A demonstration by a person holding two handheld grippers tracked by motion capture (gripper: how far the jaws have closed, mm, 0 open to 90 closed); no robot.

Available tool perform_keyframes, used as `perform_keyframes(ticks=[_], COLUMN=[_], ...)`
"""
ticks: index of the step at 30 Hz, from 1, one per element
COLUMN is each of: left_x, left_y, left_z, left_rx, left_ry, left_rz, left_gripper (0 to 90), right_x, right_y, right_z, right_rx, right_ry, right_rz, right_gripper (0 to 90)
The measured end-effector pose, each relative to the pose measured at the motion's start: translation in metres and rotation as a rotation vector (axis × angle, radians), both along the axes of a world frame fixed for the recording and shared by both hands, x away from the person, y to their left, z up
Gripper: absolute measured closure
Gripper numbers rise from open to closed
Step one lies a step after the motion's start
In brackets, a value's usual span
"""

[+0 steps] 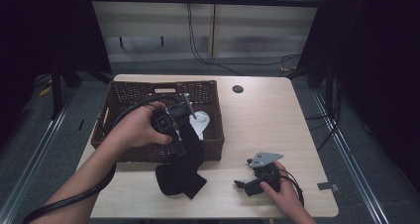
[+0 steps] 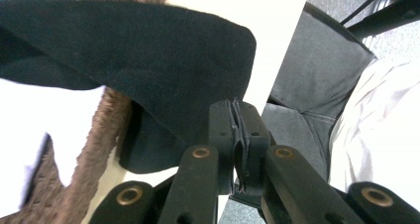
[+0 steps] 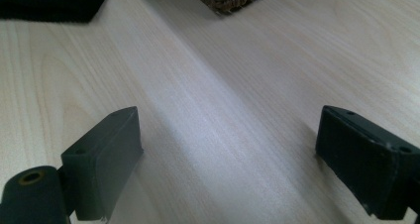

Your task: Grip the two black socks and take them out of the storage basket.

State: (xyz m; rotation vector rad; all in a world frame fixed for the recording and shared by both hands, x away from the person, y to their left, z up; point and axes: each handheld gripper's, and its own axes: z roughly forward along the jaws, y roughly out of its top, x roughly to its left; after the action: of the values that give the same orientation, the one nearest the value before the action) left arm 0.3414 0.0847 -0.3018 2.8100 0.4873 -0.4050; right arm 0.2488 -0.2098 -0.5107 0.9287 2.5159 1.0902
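from my seat i count one wicker basket on one counter. one black cloth hangs over the basket's front rim onto the counter. one white item lies inside the basket. i see two grippers: one left gripper, one right gripper. two hands, two forearms. one round hole in the counter.

No legible text, no labels, no brands, no numbers anywhere
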Motion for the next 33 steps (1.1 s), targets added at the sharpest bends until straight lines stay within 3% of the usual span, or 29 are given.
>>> perform_keyframes(ticks=[10,16,21,24,27,30,33], left_x=[0.007,-0.001,-0.016,-0.025,-0.031,-0.03,-0.026], left_y=[0.008,0.009,0.008,0.006,0.002,-0.003,-0.007], left_z=[0.048,0.073,0.084,0.081,0.071,0.049,0.016], left_rx=[-0.023,-0.052,-0.062,-0.067,-0.065,-0.056,-0.057], left_ry=[-0.07,-0.091,-0.095,-0.101,-0.082,-0.071,-0.024], left_rz=[0.03,0.024,-0.008,-0.025,-0.047,-0.057,-0.047], left_gripper=[86.8,86.8,86.8,86.7,86.7,86.5,86.4], right_x=[0.0,0.0,0.0,0.0,0.0,0.0,0.0], right_y=[0.0,0.0,0.0,0.0,0.0,0.0,0.0], right_z=[0.0,0.0,0.0,0.0,0.0,0.0,0.0], right_rx=[-0.003,-0.003,-0.004,-0.004,-0.004,-0.002,0.0], right_ry=[0.001,0.003,0.003,0.003,0.003,0.002,0.001], right_rz=[-0.002,-0.004,-0.004,-0.004,-0.004,-0.004,-0.002], right_gripper=[9.7,9.7,9.8,9.8,9.7,9.8,9.7])
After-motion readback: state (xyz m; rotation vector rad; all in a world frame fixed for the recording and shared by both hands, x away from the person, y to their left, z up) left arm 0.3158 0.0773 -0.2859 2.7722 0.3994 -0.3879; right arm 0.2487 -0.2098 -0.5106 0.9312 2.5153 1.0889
